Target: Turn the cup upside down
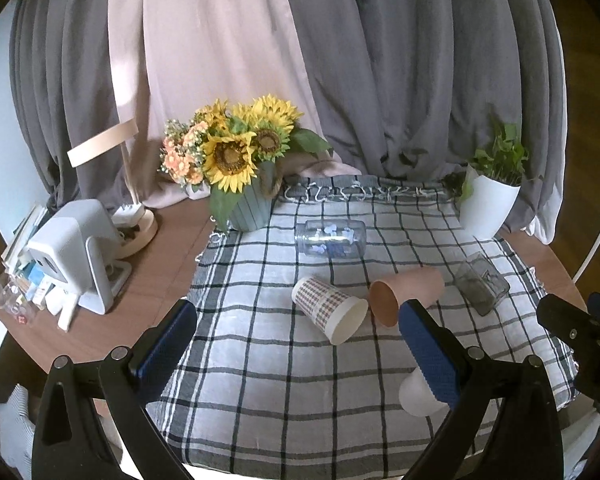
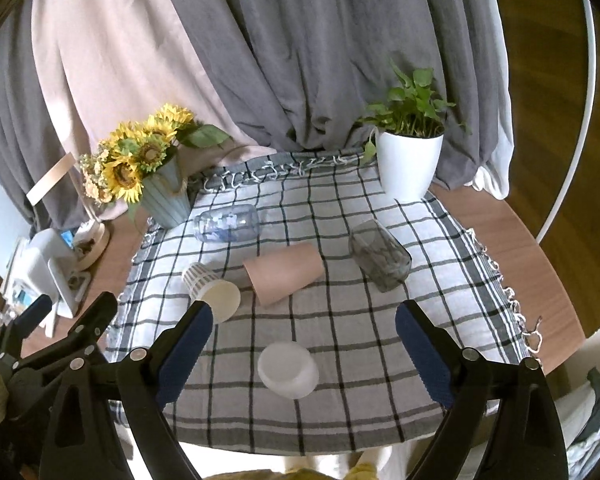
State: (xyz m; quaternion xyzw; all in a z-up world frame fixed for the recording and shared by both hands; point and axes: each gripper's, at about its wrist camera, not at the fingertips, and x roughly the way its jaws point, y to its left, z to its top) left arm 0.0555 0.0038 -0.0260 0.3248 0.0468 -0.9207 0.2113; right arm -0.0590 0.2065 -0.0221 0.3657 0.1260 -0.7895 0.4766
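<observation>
Several cups lie on a checked cloth (image 1: 260, 380). A checked paper cup (image 1: 328, 309) (image 2: 211, 288), a pink cup (image 1: 404, 294) (image 2: 284, 278), a clear blue-printed glass (image 1: 331, 237) (image 2: 227, 223) and a grey glass (image 1: 480, 286) (image 2: 380, 255) lie on their sides. A white cup (image 2: 288, 369) stands upside down near the front; in the left wrist view it (image 1: 414, 396) is partly hidden behind my finger. My left gripper (image 1: 300, 344) is open and empty above the cloth. My right gripper (image 2: 304, 348) is open and empty, jaws either side of the white cup, above it.
A sunflower vase (image 1: 246, 208) (image 2: 168, 196) stands at the cloth's back left, a white plant pot (image 1: 486, 208) (image 2: 408, 168) at the back right. A white device (image 1: 72, 256) and lamp base (image 1: 138, 228) sit on the wooden table at left. Curtains hang behind.
</observation>
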